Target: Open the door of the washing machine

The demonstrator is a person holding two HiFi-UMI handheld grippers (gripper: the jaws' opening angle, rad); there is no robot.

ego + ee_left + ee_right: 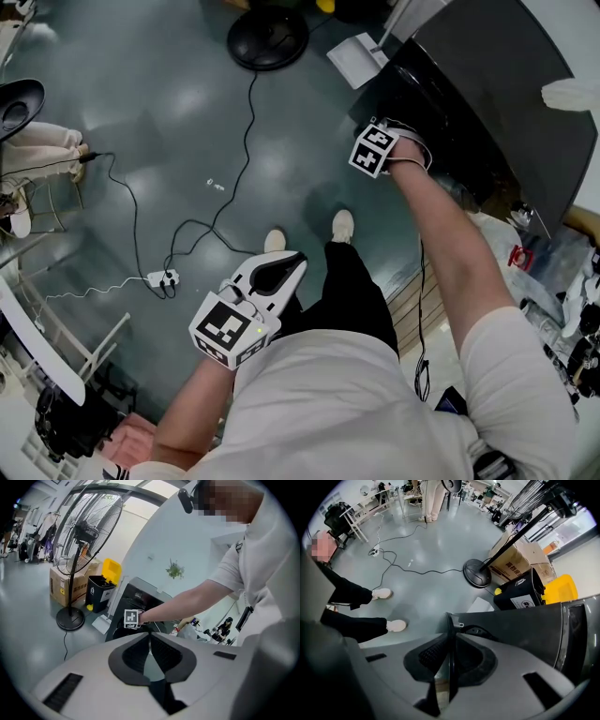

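The dark washing machine (497, 103) stands at the upper right of the head view, with its door (412, 98) swung out from the front. My right gripper (401, 133) points steeply down at the door's rim. In the right gripper view the thin dark door edge (449, 620) runs between the jaws of my right gripper (449, 637), which is shut on it. My left gripper (286, 264) hangs by the person's waist, shut and holding nothing. Looking along the left gripper (150, 637), I see the washing machine (136, 592) and the right arm reaching to it.
A standing fan's round base (267, 37) sits beyond the machine, its cable trailing to a power strip (164, 278). A white sheet (354, 58) lies by the machine's corner. A black bin with a yellow lid (525, 592) and a cardboard box (515, 559) stand behind. The person's shoes (342, 225) are close to the door.
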